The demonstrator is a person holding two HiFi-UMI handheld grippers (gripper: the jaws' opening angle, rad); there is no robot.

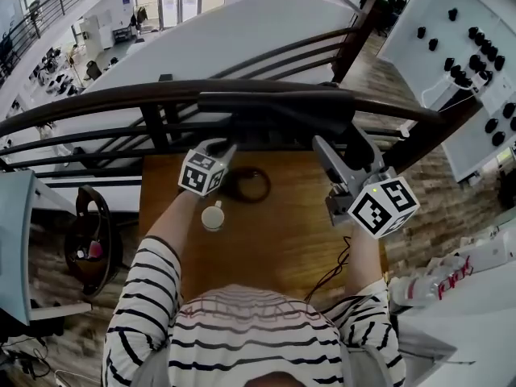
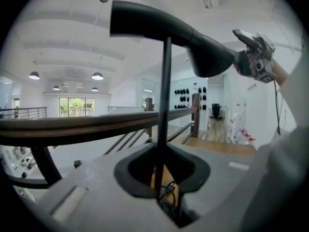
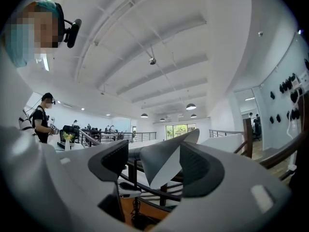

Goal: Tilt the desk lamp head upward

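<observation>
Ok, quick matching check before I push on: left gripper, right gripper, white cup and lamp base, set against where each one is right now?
Things:
1. left gripper
2. right gripper
3. white cup
4. lamp base

Places and states:
A. stands on the desk beside the left forearm
B. shut on the end of the lamp head
C. dark ring on the desk, just beyond the cup
D. shut on the thin lamp stem

Pairs: 1-D, 2-B, 3-A, 4-C.
</observation>
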